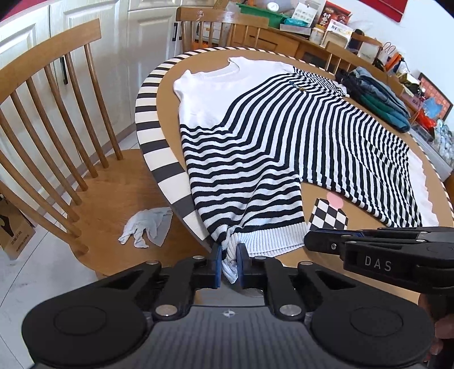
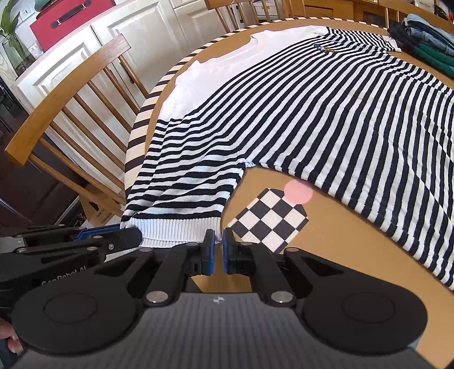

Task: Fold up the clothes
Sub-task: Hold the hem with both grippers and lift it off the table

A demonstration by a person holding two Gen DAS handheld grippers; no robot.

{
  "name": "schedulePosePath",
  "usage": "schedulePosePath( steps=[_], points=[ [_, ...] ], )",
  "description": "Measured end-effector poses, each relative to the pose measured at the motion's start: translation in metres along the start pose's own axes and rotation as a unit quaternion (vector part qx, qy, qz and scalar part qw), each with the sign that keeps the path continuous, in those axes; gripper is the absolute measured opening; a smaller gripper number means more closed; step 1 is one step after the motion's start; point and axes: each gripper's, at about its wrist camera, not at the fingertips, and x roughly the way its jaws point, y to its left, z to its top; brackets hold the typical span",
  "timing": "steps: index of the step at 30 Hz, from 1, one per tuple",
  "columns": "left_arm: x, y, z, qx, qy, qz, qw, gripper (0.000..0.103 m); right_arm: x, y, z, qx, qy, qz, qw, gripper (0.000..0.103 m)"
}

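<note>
At the near rim of the round table (image 1: pixel 147 113), the left gripper (image 1: pixel 229 255) has its blue pads pinched on the left corner of the sweater's white ribbed cuff, a bunch of knit squeezed between them; the right gripper (image 2: pixel 218 244) is closed on the other corner of that same cuff, though only a sliver of white knit shows between its pads; each camera catches the other gripper side-on beside its own. Only the left wrist view shows a crumpled grey cloth (image 1: pixel 147 225) on the seat of a wooden chair (image 1: pixel 56 119), and a cluttered sideboard (image 1: pixel 306 31) at the back; only the right wrist view shows a red case (image 2: pixel 71 21) on top of the white cabinets. A checkered marker (image 2: pixel 268 220) with a pink dot lies just beside the cuff; beyond it the striped sweater (image 1: pixel 283 122) lies spread flat on the table, navy and white bands below a plain white yoke, one sleeve reaching to the near edge; a stack of folded clothes (image 1: pixel 377 96) sits at the far side, close to the sweater.
</note>
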Motion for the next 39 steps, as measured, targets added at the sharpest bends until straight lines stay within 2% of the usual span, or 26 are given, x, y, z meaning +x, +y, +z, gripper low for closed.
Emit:
schedulePosePath(
  steps=[14, 19, 21, 23, 28, 30, 31, 32, 35, 39],
  points=[
    [-0.007, -0.001, 0.008, 0.007, -0.011, 0.004, 0.9999, 0.011, -0.012, -0.003, 0.002, 0.007, -0.027, 0.008, 1.000, 0.004],
    [-0.008, -0.002, 0.013, 0.010, -0.012, 0.004, 0.9999, 0.011, -0.011, -0.005, 0.005, 0.010, -0.025, 0.015, 1.000, 0.004],
    [-0.006, -0.003, 0.013, 0.014, -0.008, 0.003, 0.9999, 0.011, -0.009, -0.006, 0.006, 0.020, -0.017, 0.027, 0.999, 0.014],
    [-0.003, -0.004, 0.011, 0.014, -0.003, 0.003, 0.9999, 0.011, -0.007, -0.007, 0.005, 0.037, -0.016, 0.037, 0.998, 0.037],
    [-0.001, -0.002, 0.008, 0.012, 0.005, 0.006, 0.9999, 0.012, 0.006, 0.004, 0.003, 0.000, -0.018, 0.026, 0.999, 0.030],
    [-0.001, -0.001, 0.008, 0.010, 0.005, 0.006, 0.9999, 0.012, 0.009, 0.007, 0.004, -0.006, -0.017, 0.034, 0.999, 0.019],
    [-0.001, -0.001, 0.008, 0.008, 0.006, 0.006, 0.9999, 0.012, 0.011, 0.008, 0.004, -0.008, -0.014, 0.036, 0.999, 0.007],
    [-0.001, -0.001, 0.008, 0.007, 0.006, 0.006, 0.9999, 0.012, 0.012, 0.009, 0.004, -0.008, -0.011, 0.034, 0.999, 0.004],
    [-0.002, 0.001, 0.008, 0.004, 0.006, 0.005, 1.0000, 0.012, 0.006, 0.007, 0.002, -0.007, -0.017, 0.020, 1.000, 0.003],
    [-0.002, 0.000, 0.007, 0.001, 0.004, -0.001, 1.0000, 0.012, -0.003, 0.000, 0.000, -0.012, -0.019, 0.025, 0.999, 0.003]
  ],
)
